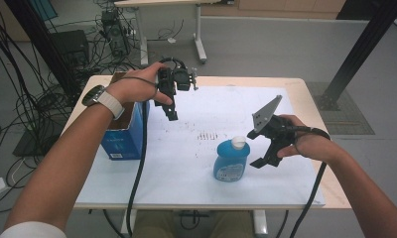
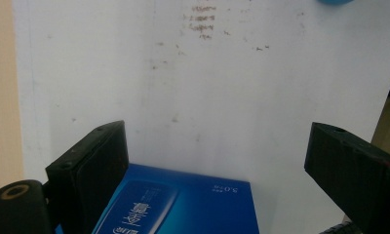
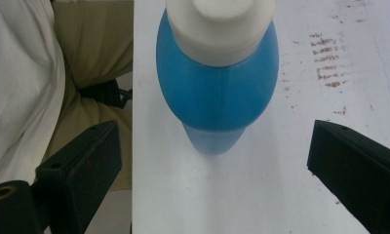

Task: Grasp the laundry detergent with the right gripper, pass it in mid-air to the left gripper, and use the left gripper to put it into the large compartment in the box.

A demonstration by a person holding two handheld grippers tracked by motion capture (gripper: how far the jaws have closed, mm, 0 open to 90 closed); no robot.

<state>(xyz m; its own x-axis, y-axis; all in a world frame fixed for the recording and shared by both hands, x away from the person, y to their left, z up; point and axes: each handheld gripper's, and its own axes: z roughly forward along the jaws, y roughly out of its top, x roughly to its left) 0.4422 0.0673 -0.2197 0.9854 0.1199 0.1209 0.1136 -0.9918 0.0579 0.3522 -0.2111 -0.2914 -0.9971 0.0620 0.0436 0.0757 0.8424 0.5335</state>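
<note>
Two hand-held grippers hang over a white sheet [image 1: 186, 163] that covers the tabletop. At the far left edge of the table stands an open blue carton [image 1: 122, 136] with pale lettering on its side; in the left gripper view its printed face sits low between the jaws. The left gripper [image 1: 170, 113] is held just above and to the right of that carton, pointing down toward the sheet, its jaws spread wide with nothing between the pads. A black cable trails from it down past the carton and off the near edge. Near the middle of the sheet lies a patch of small brown marks [image 1: 206, 135]. Just right of them, toward the near side, stands an upright blue bottle [image 1: 231, 159] with a white cap [image 1: 239, 143] and a label on its front. The right gripper [image 1: 267, 157] hovers close beside the bottle on its right, apart from it, jaws opened wide and empty; its own view looks down on the cap from above.
</note>
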